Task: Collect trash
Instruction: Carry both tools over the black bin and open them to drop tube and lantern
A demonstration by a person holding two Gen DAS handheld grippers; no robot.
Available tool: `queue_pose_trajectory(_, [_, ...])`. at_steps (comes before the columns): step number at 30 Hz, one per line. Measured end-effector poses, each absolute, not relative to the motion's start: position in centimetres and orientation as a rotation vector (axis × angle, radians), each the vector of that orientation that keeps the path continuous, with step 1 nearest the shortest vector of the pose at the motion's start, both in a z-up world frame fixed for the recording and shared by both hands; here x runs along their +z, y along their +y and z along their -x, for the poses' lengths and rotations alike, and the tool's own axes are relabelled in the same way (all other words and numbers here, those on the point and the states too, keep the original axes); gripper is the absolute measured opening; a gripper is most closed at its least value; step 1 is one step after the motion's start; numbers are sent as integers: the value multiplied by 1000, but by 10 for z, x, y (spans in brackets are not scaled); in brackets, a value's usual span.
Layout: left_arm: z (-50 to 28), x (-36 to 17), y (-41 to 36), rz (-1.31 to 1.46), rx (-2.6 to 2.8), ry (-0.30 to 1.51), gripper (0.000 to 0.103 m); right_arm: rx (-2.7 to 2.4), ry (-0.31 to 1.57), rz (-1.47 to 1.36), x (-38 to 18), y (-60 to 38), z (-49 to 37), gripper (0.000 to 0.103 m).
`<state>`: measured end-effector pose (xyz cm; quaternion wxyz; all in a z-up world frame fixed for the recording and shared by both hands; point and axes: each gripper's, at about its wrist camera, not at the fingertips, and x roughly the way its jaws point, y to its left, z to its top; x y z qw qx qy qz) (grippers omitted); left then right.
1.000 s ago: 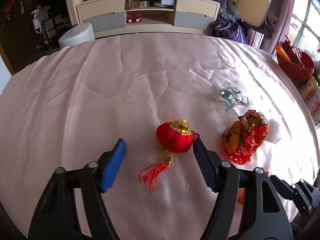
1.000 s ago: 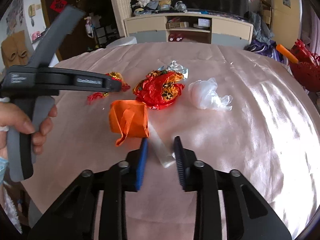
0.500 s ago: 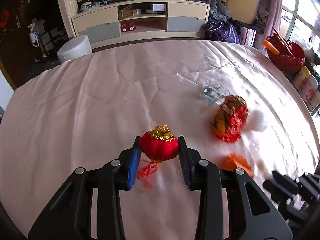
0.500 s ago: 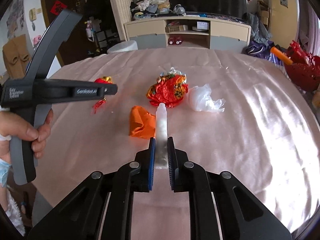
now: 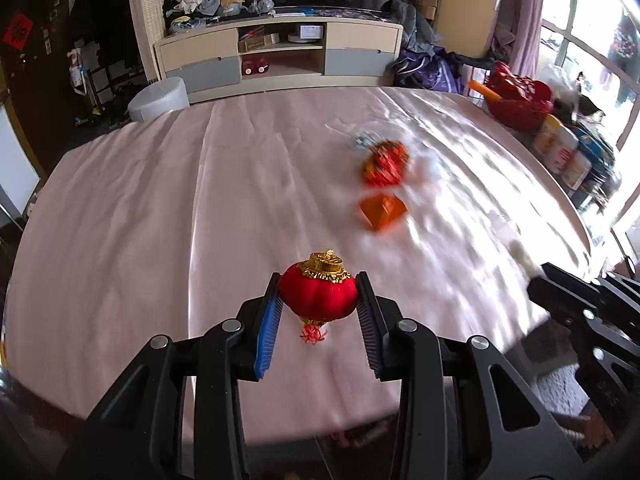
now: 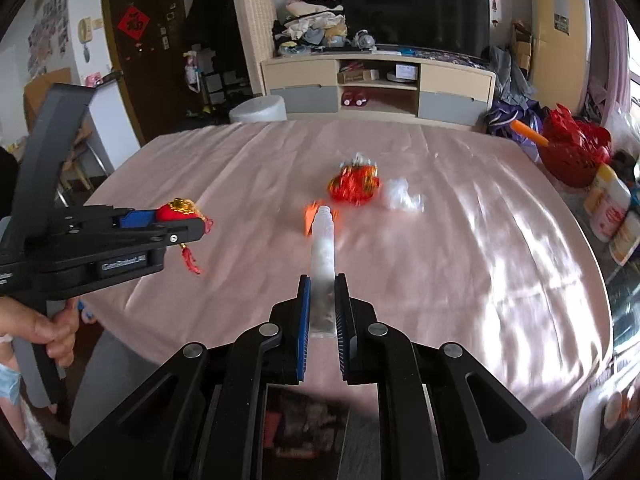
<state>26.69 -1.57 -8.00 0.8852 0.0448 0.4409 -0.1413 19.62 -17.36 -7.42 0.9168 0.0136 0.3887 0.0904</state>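
My left gripper (image 5: 318, 298) is shut on a small red lantern ornament (image 5: 318, 294) with a gold cap and red tassel, held above the near edge of the pink table (image 5: 160, 200). My right gripper (image 6: 323, 292) is shut on a clear plastic bottle (image 6: 323, 256) that points forward, lifted off the table. The left gripper with the lantern also shows in the right wrist view (image 6: 180, 212). On the table lie an orange wrapper (image 5: 382, 210), a crumpled red-and-gold wrapper (image 5: 386, 162), a silver foil scrap (image 5: 362, 140) and a white plastic bag (image 6: 402, 196).
A red basket (image 6: 572, 156) and several containers (image 6: 608, 204) stand at the table's right side. A TV cabinet (image 5: 280, 60) and a white round bin (image 5: 160, 98) stand beyond the far edge. The near table edge is just below both grippers.
My left gripper closed on the lantern and lifted it back toward the near edge. My right gripper closed on the bottle and lifted it, pulling back from the table.
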Motion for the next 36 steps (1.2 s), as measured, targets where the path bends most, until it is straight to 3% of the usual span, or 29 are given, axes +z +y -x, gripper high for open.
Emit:
queue_pose_trajectory(16, [-129, -139, -15, -46, -364, 951, 34, 197, 959, -96, -160, -180, -94, 13])
queue_pose_trajectory(36, [-114, -256, -21, 45, -330, 1155, 35, 233, 1145, -213, -226, -195, -98, 13])
